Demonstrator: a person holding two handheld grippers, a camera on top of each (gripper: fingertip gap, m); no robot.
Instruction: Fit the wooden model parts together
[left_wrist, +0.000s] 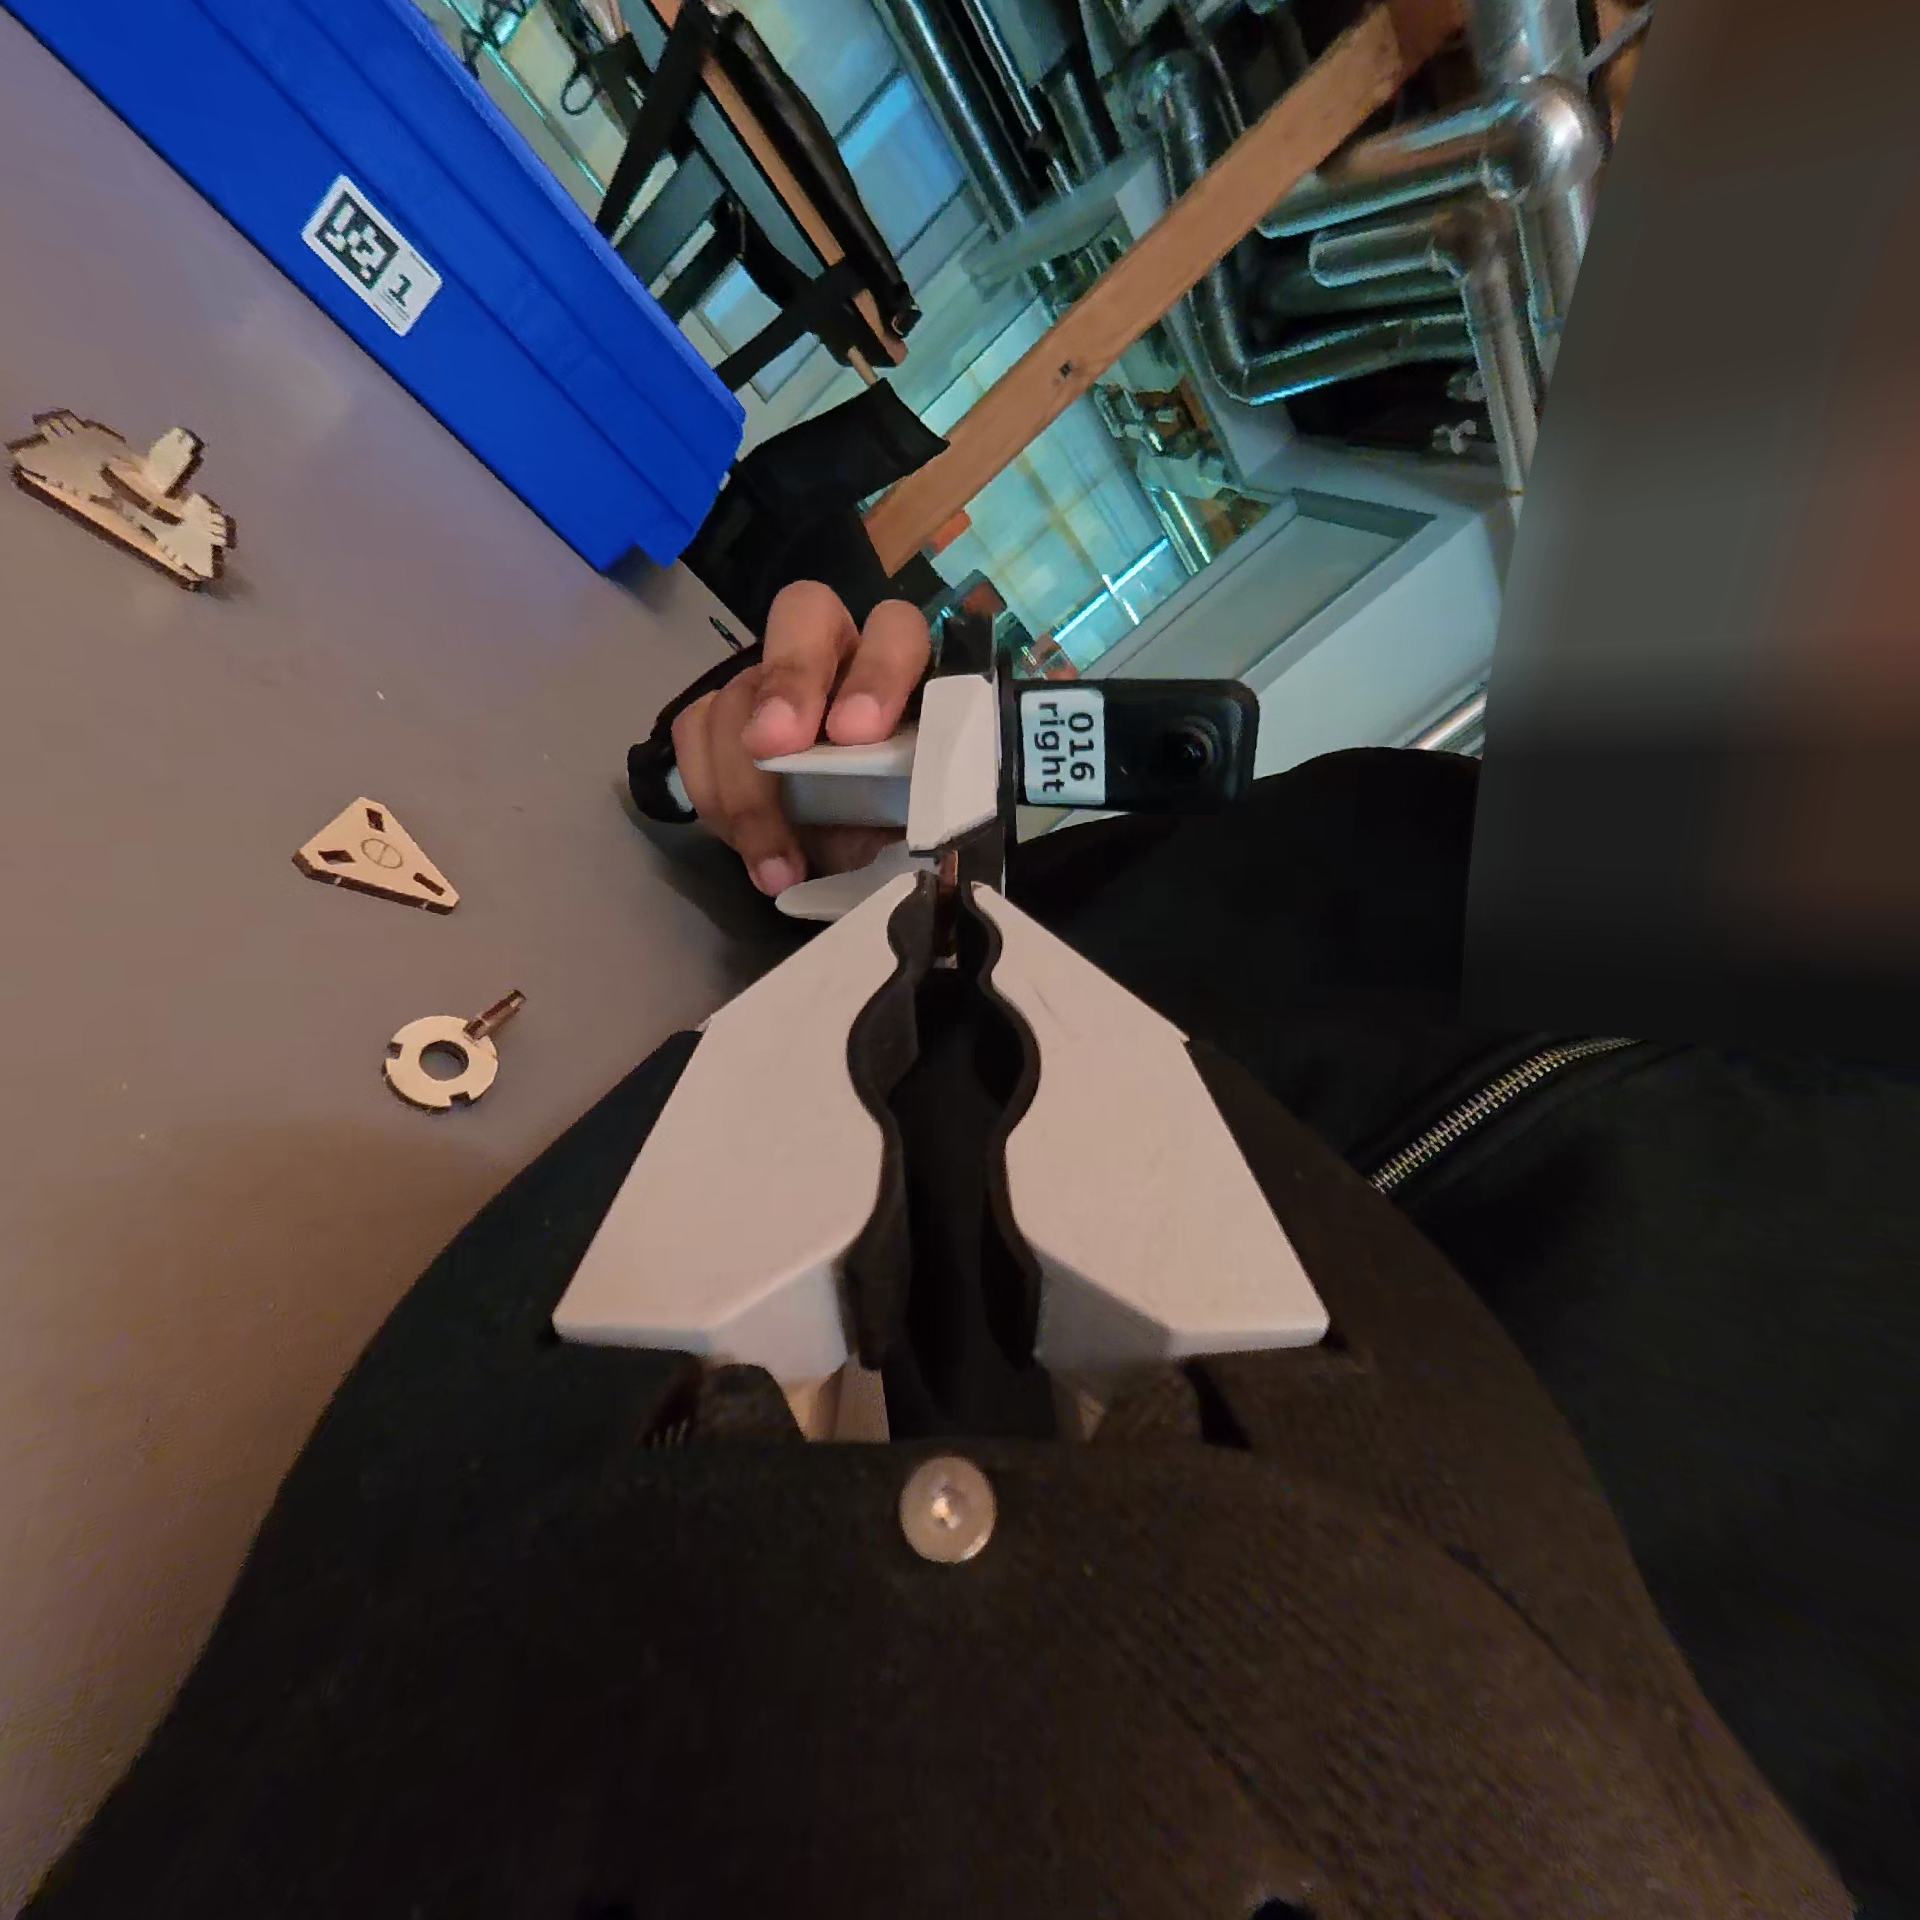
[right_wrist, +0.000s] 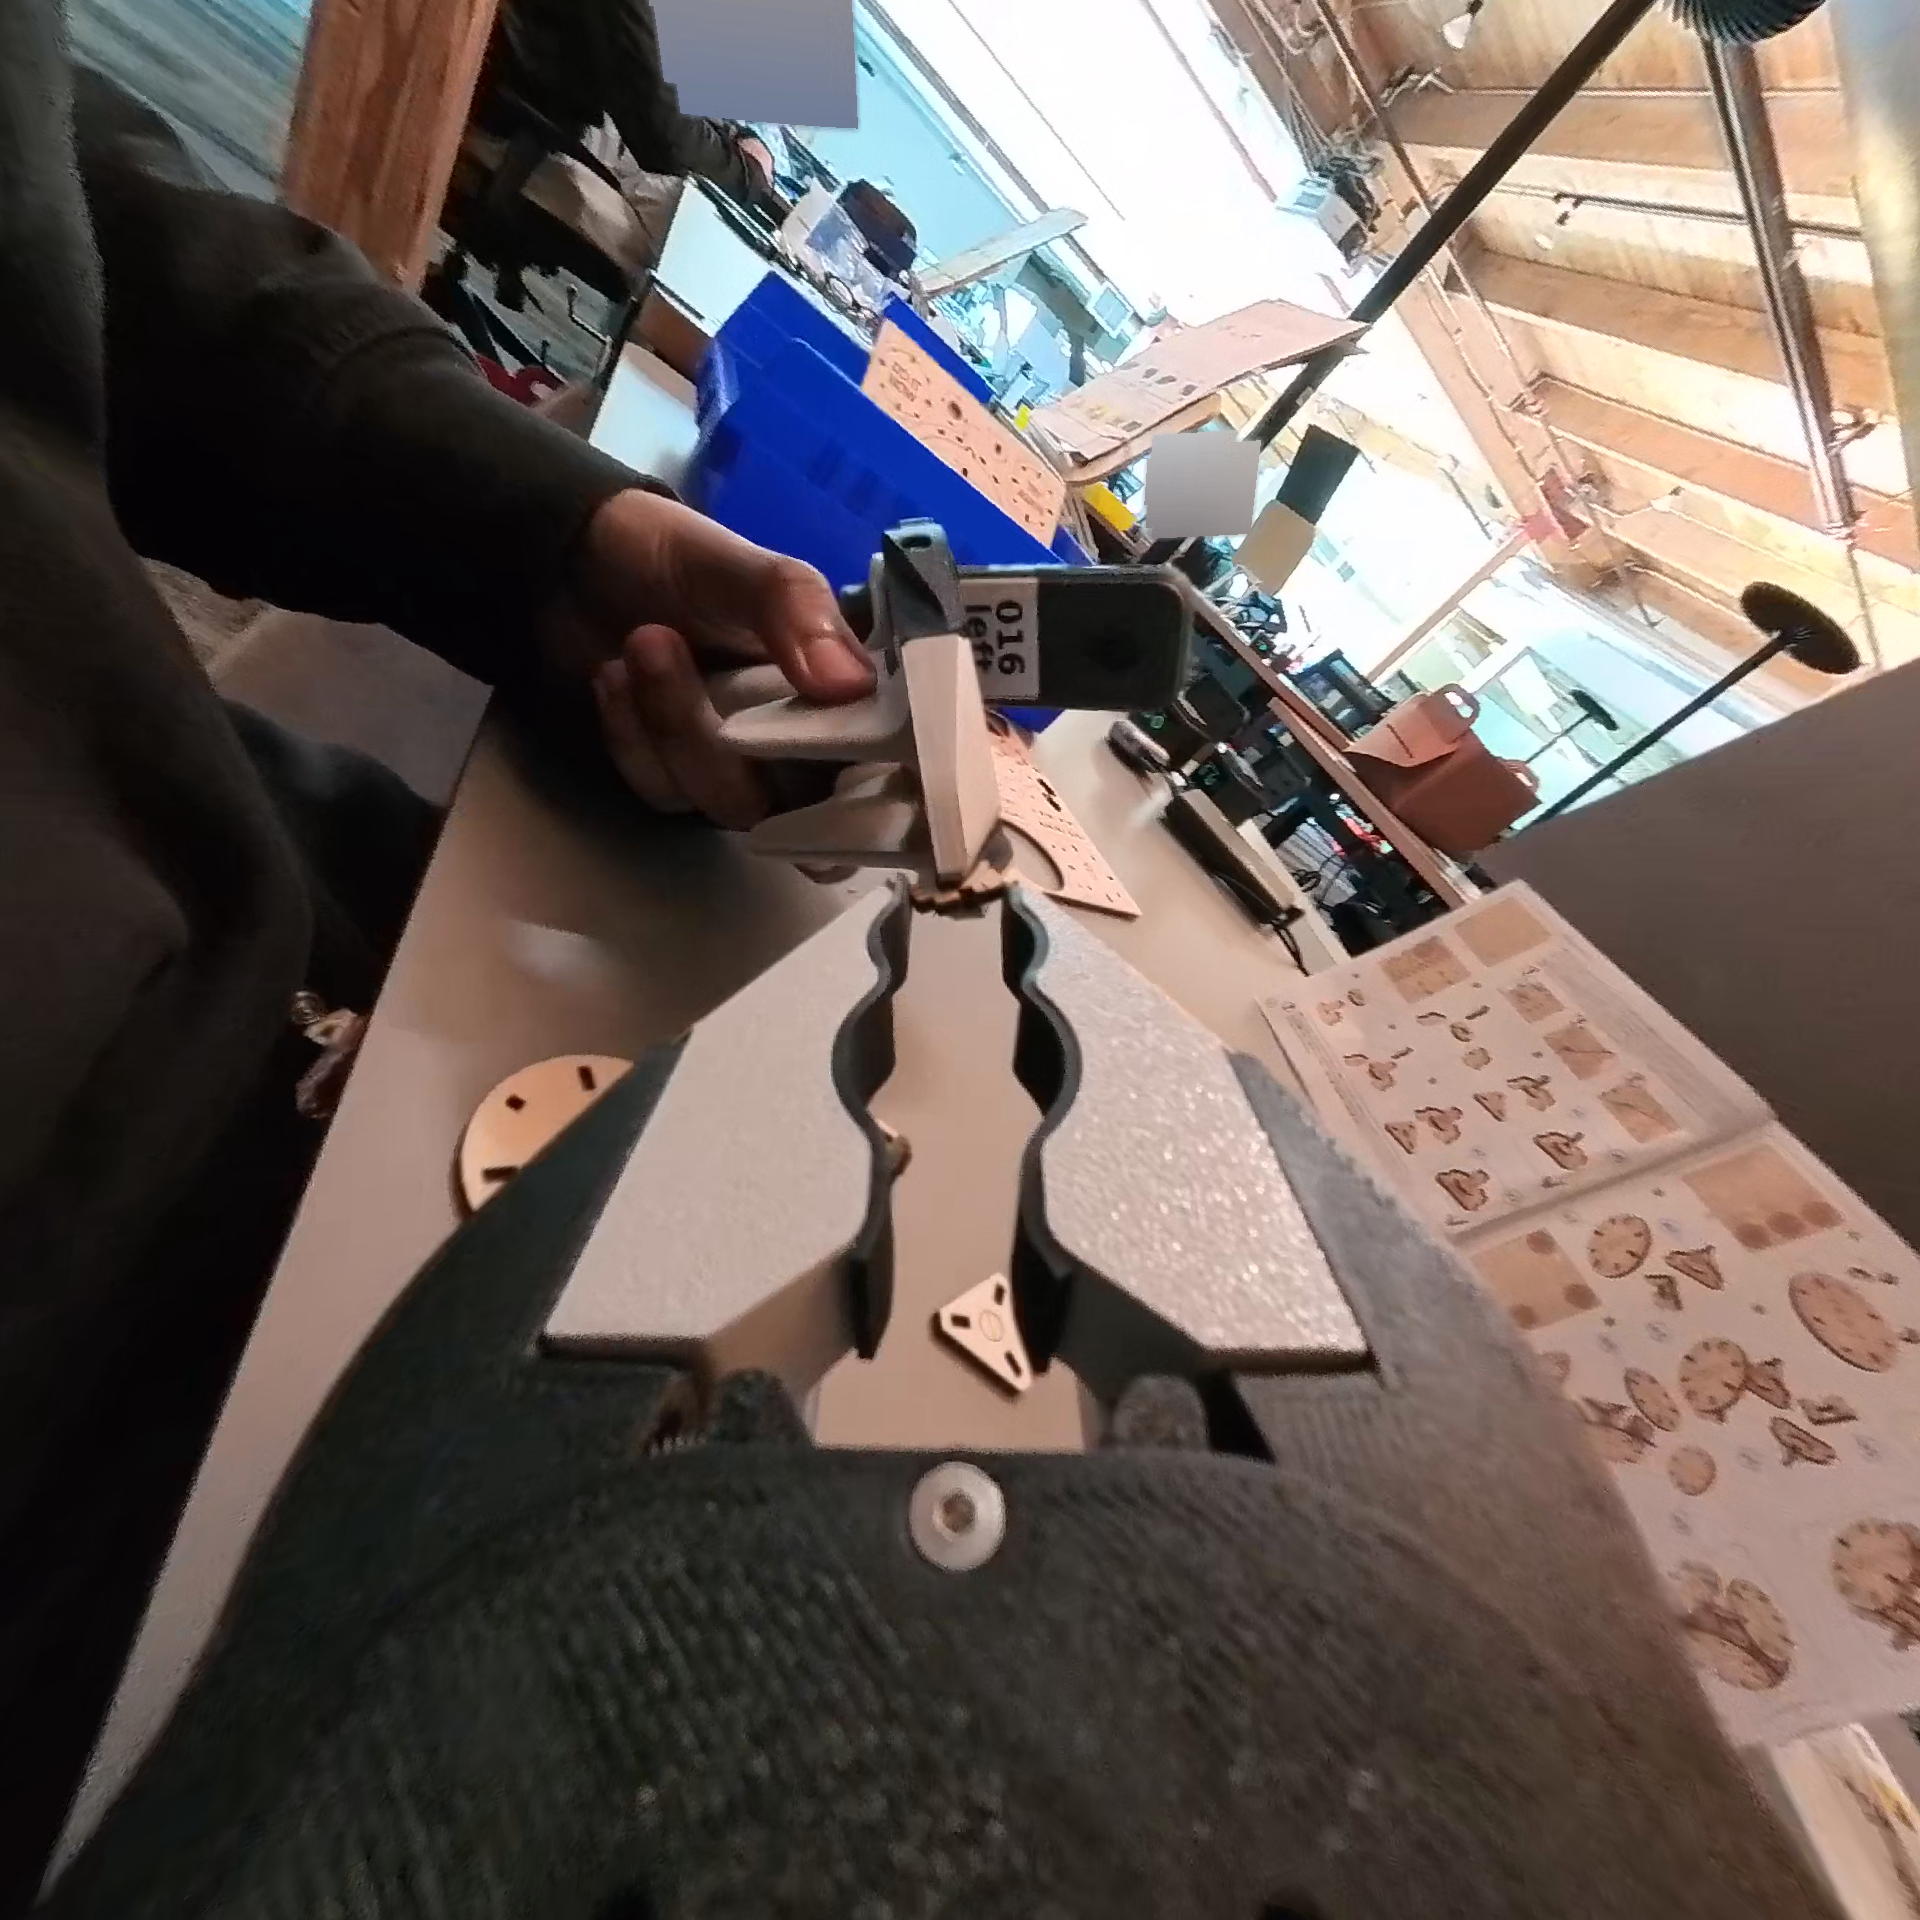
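- The left gripper (left_wrist: 943, 914) has its jaws clamped on a small flat wooden piece (left_wrist: 945, 920), held edge-on above the grey surface (left_wrist: 312, 727).
- The right gripper (right_wrist: 956, 920) meets it tip to tip; its jaws stand apart on either side of that toothed piece (right_wrist: 951, 902), and whether the pads press on it cannot be told.
- A wooden triangle (left_wrist: 374, 857), a notched ring with a peg (left_wrist: 442, 1060) and a small wooden assembly (left_wrist: 125, 499) lie on the surface.
- A blue bin (left_wrist: 468, 260) stands behind; a printed sheet (right_wrist: 1610, 1195) lies to the right.
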